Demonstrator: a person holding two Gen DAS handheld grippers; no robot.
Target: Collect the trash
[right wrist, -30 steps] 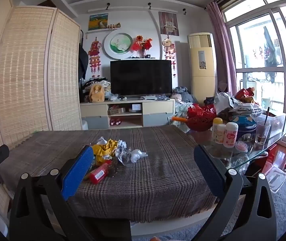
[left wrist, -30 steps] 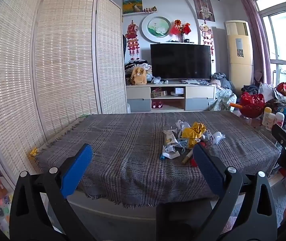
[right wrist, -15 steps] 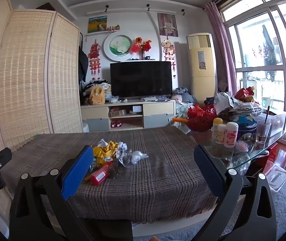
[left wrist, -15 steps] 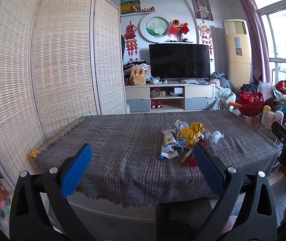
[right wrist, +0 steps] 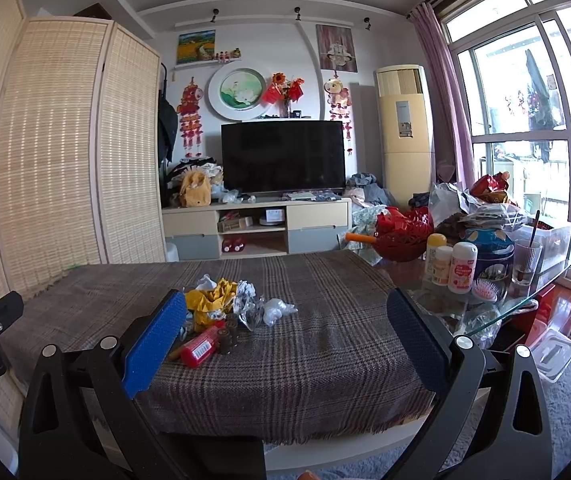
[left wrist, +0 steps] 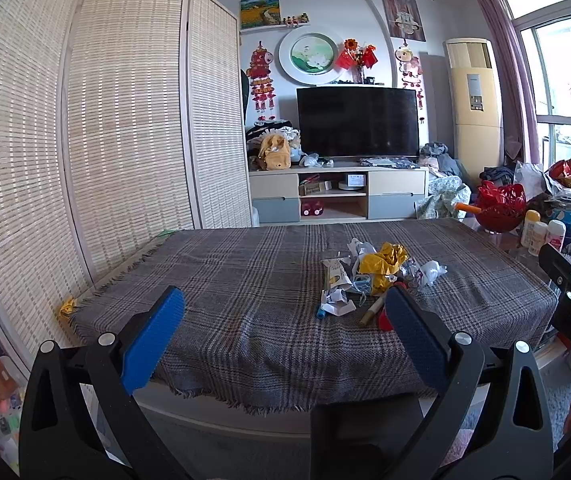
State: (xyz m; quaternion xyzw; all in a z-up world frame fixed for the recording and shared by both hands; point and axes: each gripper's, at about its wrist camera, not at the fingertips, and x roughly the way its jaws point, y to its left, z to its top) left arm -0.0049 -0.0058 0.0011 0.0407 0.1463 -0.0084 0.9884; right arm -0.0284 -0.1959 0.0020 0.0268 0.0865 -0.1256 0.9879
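A pile of trash lies on the plaid-covered table (left wrist: 245, 280): a crumpled yellow wrapper (left wrist: 383, 262), white paper scraps (left wrist: 335, 300), a clear plastic wad (left wrist: 429, 270) and a red tube (right wrist: 201, 348). The pile also shows in the right wrist view, with the yellow wrapper (right wrist: 215, 300) at its middle. My left gripper (left wrist: 283, 324) is open and empty, short of the table's near edge. My right gripper (right wrist: 283, 328) is open and empty, also in front of the table, with the pile beside its left finger.
A glass side table (right wrist: 485, 304) on the right holds bottles (right wrist: 461, 268), a red basket (right wrist: 403, 236), a tin and a glass. A TV stand (left wrist: 337, 196) stands behind the table. A bamboo screen (left wrist: 125, 120) lines the left. A plastic box (right wrist: 553, 354) lies on the floor.
Both grippers have tilted up slightly, so the table and the pile sit lower in both views. Both jaws stay open.
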